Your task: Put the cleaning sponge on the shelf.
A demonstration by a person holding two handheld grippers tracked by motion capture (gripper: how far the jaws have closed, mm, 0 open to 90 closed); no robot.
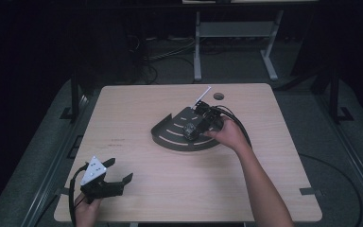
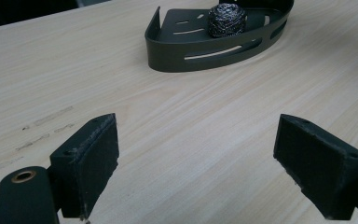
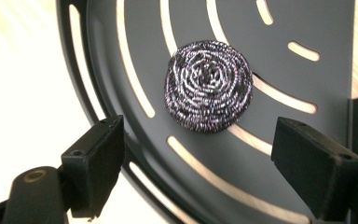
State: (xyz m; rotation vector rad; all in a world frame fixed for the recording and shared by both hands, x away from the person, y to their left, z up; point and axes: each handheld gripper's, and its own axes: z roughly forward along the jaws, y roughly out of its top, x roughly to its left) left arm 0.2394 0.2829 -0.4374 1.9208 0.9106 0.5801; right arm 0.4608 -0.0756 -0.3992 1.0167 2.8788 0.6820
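The steel-wool scourer [image 3: 208, 85] lies free in the dark slotted corner tray [image 3: 307, 28] mid-table, the right gripper [image 3: 196, 163] spread wide above it, while the left gripper [image 2: 196, 163], gaping empty, waits at seven o'clock.

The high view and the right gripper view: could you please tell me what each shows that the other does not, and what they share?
The high view alone gives the whole table, the left gripper held near the table's front left corner with its jaws open, the person's forearm, and the floor with cables and a desk frame behind.

The right gripper view alone gives the steel wool scrubber lying in the tray, clear of the right gripper, whose jaws stand open.

Both share the dark slotted corner tray and the wooden table top.
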